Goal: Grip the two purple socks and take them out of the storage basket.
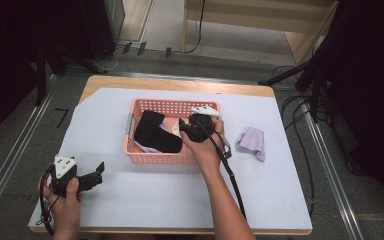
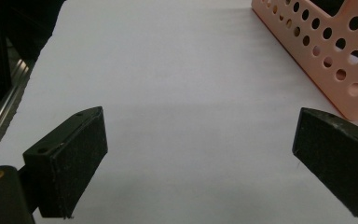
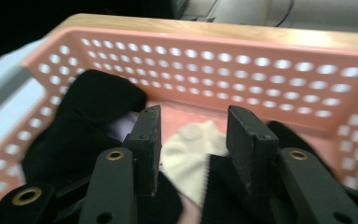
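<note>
Sorting cloths into or out of the pink basket (image 1: 156, 156), direction unclear from here. Judging by layout: black cloth (image 1: 152, 132), a pale lilac piece and a white cloth (image 3: 193, 156) inside the basket, 1 lilac cloth (image 1: 251, 142) lying on the counter (image 1: 145, 200) just right of it. So roughly mid-job, at least 1 piece outside and several inside.

Right hand-held gripper (image 3: 193, 140) over the basket's right half, tipped down into it. Jaws about half apart, nothing pinched between them. White cloth directly ahead and below the gap, black fabric to the left and under both jaws. No contact confirmed; pads look clear of the fabric. Likely next: drop onto the white cloth or black fabric and close.

Left hand-held gripper (image 1: 91, 177) parked on the near-left of the counter, well apart from the basket, jaws wide, empty. Basket's corner visible at upper right in the left gripper view.

Lilac cloth on the counter: right of the right hand, near but not touched.
</note>
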The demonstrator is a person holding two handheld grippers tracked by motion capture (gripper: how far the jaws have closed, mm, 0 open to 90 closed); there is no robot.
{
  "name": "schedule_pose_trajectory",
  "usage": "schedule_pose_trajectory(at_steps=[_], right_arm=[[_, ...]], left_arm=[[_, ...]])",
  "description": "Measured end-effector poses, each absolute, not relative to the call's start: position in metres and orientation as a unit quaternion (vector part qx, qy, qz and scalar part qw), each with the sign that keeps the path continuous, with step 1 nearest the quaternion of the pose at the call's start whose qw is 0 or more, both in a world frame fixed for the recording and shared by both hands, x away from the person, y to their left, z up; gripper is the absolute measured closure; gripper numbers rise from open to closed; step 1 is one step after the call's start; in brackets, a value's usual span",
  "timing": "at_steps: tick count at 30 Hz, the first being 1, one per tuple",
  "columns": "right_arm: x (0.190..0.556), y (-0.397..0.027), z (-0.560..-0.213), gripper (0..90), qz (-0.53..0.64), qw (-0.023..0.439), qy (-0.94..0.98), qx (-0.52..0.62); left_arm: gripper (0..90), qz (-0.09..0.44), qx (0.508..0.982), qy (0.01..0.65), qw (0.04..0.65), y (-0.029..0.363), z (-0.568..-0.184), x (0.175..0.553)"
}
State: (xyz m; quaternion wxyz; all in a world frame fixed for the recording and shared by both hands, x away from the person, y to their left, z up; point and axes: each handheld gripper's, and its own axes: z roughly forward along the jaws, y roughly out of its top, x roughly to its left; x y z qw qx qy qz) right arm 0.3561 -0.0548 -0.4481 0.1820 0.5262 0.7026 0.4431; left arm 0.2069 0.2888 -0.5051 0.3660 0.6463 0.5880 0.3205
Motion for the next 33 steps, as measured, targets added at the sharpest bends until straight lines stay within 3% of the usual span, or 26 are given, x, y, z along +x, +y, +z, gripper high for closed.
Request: schedule_pose_trajectory(at_steps=[18,28,29,33], right_arm=[[0.387,-0.009,-0.445,58.5,0.384,0.061,0.712,0.585],[0.396,0.030,-0.447,48.2,0.372,0.033,0.753,0.542],[0.397,0.032,-0.448,50.2,0.366,0.033,0.755,0.544],[0.402,0.028,-0.452,83.6,0.353,0.011,0.745,0.565]], left_arm=[[3.9,0.317,0.647,0.590,0.365,0.289,-0.505,0.208],[3.9,0.315,0.646,0.590,0.368,0.289,-0.505,0.208],[3.9,0.315,0.646,0.590,0.368,0.289,-0.505,0.208],[3.9,0.314,0.647,0.589,0.368,0.289,-0.505,0.208]])
